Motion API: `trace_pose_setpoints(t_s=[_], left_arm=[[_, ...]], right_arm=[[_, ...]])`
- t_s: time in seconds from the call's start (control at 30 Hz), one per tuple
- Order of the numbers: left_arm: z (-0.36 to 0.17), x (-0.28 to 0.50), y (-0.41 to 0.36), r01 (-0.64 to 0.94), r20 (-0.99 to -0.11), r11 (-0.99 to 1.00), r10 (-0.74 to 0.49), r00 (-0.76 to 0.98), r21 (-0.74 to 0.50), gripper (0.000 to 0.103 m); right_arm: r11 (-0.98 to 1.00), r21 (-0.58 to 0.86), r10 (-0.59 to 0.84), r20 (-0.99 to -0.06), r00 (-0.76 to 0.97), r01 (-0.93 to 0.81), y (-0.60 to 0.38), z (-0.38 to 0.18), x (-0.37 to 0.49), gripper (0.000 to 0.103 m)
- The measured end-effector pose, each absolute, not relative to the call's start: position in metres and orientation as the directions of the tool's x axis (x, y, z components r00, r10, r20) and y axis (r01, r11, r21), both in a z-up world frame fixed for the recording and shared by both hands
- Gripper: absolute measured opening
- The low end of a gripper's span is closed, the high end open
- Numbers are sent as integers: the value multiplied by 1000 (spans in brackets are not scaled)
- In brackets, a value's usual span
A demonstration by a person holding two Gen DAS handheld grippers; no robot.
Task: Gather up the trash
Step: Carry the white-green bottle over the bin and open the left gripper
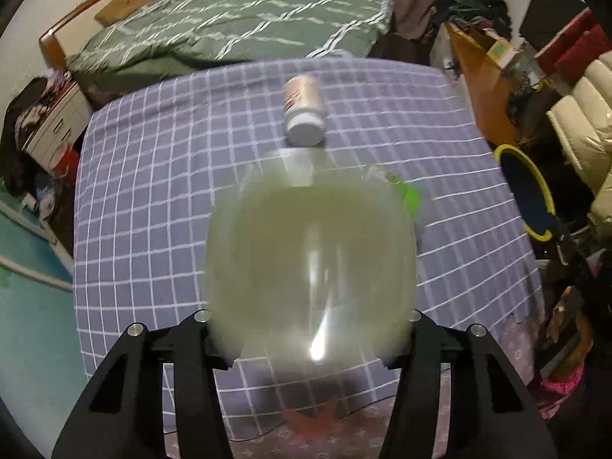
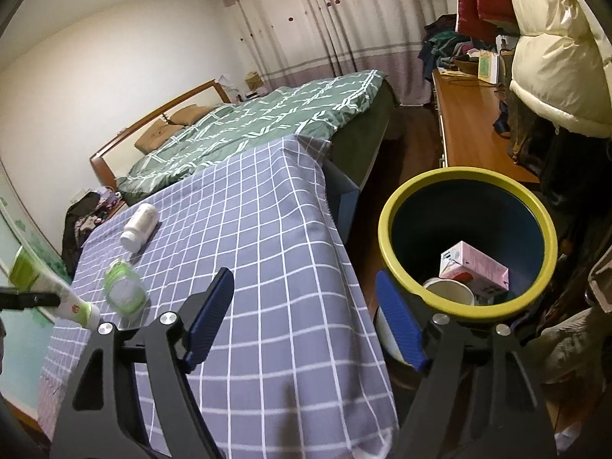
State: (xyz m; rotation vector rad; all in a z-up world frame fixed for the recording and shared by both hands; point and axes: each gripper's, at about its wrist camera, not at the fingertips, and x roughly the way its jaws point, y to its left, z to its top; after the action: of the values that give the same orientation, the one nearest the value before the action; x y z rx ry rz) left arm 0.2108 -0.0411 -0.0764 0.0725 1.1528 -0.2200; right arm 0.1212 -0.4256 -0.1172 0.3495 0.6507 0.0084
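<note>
My left gripper is shut on a white-and-green tube, blurred and end-on, held above the checked table; the right wrist view shows that tube at the far left. A white pill bottle lies on its side beyond it, and also shows in the right wrist view. A small clear container with green trim lies on the cloth. My right gripper is open and empty, over the table's right edge beside the yellow-rimmed dark bin. The bin holds a pink carton and a white cup.
The table wears a purple-grey checked cloth. A bed with a green quilt lies behind it. A wooden desk and hanging coats stand at the right. The bin also shows in the left wrist view.
</note>
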Motion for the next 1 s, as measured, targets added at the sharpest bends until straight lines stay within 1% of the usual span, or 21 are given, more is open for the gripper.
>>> trace_pose_setpoints(t_s=[0.2, 0.57, 0.8, 1.0], left_arm=[[-57, 211, -68, 261, -892, 963, -173, 417, -65, 52], [-44, 214, -114, 339, -879, 937, -226, 421, -78, 52], [-19, 227, -161, 437, -846, 895, -299, 441, -88, 52], [-4, 243, -232, 567, -816, 816, -399, 418, -109, 52]], right_arm=[[925, 367, 133, -557, 820, 99, -446, -107, 105, 71], [908, 405, 145, -543, 827, 107, -466, -106, 96, 71], [901, 408, 101, -530, 842, 148, -490, -101, 83, 71], [890, 404, 39, -531, 847, 213, -519, -101, 68, 71]])
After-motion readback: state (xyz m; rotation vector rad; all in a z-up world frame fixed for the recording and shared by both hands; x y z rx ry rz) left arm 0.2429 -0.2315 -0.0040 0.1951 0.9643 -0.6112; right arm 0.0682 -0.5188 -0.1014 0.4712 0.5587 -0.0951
